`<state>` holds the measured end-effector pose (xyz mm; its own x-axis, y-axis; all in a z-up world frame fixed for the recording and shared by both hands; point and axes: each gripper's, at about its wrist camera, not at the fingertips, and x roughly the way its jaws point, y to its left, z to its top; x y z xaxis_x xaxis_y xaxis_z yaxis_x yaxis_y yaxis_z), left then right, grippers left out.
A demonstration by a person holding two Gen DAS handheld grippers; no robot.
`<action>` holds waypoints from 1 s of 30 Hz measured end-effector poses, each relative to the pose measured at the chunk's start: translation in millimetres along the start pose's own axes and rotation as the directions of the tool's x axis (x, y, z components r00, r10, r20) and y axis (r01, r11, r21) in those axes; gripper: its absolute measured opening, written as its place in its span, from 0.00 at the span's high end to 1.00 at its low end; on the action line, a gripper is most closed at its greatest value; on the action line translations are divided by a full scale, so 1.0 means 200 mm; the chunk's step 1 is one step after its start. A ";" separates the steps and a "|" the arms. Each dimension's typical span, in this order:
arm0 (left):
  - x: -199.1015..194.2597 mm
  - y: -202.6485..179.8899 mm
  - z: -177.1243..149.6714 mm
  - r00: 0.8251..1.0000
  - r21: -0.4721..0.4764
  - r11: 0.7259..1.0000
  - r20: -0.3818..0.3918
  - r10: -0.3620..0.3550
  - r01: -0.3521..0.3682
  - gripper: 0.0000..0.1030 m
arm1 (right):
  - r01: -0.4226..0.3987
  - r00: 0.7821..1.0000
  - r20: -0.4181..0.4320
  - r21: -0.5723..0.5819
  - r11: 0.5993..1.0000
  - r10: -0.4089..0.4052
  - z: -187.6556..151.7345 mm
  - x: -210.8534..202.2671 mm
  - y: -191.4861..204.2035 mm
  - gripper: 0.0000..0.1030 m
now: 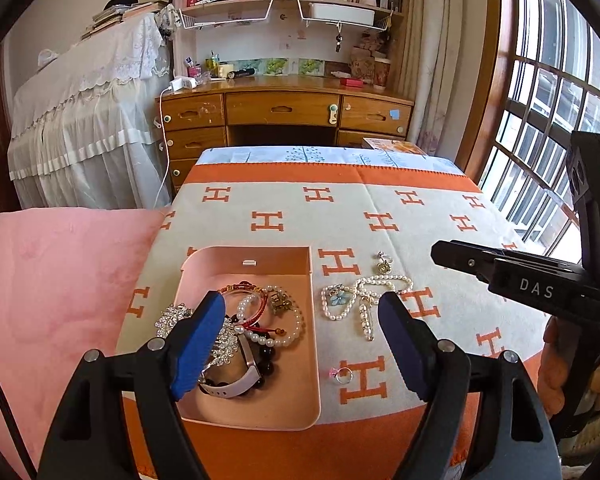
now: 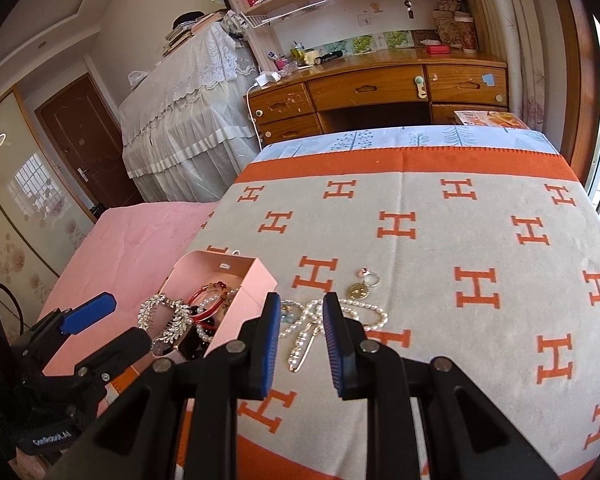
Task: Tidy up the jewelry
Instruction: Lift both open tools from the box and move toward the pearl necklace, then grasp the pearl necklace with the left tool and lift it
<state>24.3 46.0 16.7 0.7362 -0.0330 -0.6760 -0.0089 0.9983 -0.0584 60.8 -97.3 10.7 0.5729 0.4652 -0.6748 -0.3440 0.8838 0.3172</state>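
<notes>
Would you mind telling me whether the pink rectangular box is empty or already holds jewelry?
Partly filled: the pink rectangular box holds a rhinestone comb, pearl bracelets and a watch.

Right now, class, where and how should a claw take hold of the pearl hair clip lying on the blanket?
Grip the pearl hair clip across its narrow width near the middle, coming from above. It lies flat, long and thin beside the pearl necklace, so closing across the short side avoids snagging the necklace.

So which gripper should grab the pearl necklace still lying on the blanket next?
Right, probably. The right gripper is lined up over the pearl necklace, jaws narrow with nothing between them. The left gripper stands wide open, mostly over the pink box, so it would have to shift sideways.
</notes>
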 end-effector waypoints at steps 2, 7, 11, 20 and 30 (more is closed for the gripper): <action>0.00 -0.01 0.03 1.000 -0.008 1.000 -0.007 -0.007 0.007 0.25 | 0.008 1.000 0.005 0.008 1.000 -0.008 0.01 -0.02 -0.05 0.79; 0.04 -0.02 0.12 0.998 -0.029 0.999 -0.041 -0.044 0.043 0.25 | 0.016 1.000 -0.015 0.003 1.000 -0.016 0.05 -0.02 -0.16 0.79; 0.12 -0.05 0.19 0.992 -0.009 0.996 -0.092 -0.087 0.086 0.25 | 0.000 0.999 -0.047 -0.006 1.000 -0.001 0.08 -0.01 -0.22 0.79; 0.48 -0.31 0.29 0.945 0.319 0.925 -0.310 -0.107 0.209 0.27 | -0.038 0.993 -0.108 -0.002 0.999 0.038 0.16 0.06 -0.32 0.79; 0.84 -0.46 0.19 0.856 0.475 0.802 -0.510 -0.085 0.362 0.43 | -0.039 0.986 -0.164 -0.008 0.999 0.038 0.16 0.16 -0.35 0.79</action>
<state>174.3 -50.5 -63.8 0.2862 -0.1379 -0.9482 0.5807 0.8121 0.0572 127.0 -142.5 -12.2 0.4298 0.4835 -0.7625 -0.3720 0.8643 0.3384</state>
